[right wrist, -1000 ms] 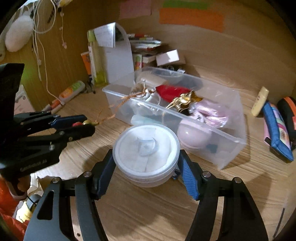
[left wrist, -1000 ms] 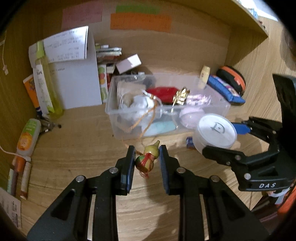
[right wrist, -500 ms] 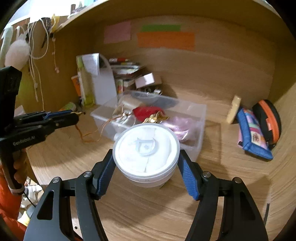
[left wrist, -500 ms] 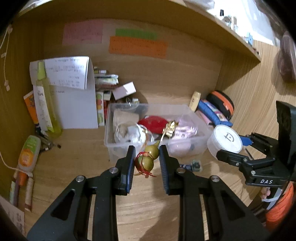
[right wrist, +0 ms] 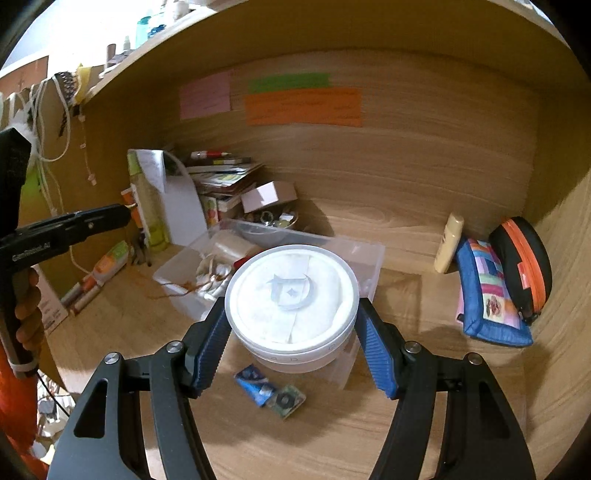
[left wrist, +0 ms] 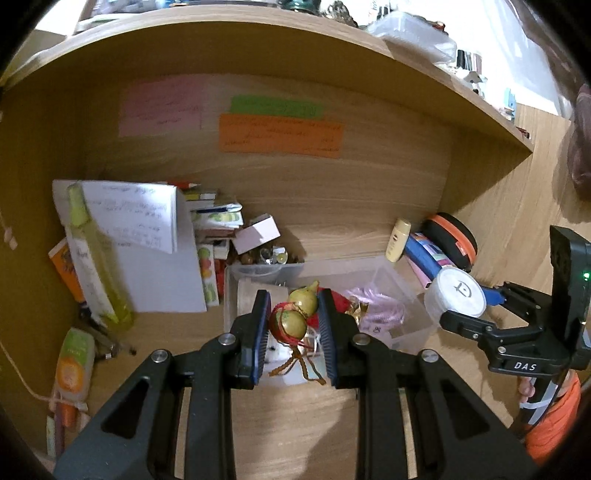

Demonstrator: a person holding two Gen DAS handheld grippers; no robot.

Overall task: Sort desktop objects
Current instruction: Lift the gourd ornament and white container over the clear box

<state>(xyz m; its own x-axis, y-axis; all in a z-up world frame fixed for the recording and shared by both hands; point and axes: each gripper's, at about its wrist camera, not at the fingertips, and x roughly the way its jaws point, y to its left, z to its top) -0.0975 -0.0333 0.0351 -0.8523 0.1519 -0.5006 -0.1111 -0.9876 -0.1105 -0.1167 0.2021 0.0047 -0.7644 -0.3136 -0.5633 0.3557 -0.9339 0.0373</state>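
Around me is a wooden desk nook, paper notes stuck on its back wall, a cluttered shelf overhead.

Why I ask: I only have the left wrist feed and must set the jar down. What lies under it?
Observer: Two small packets, a blue packet and a green packet, lie on the desk just in front of the bin, below the jar.
Operator: My left gripper has the gourd. How is the jar gripped?
Observer: The right gripper has one blue pad on each side of the jar's wall, below the lid rim. The jar sits level between them.
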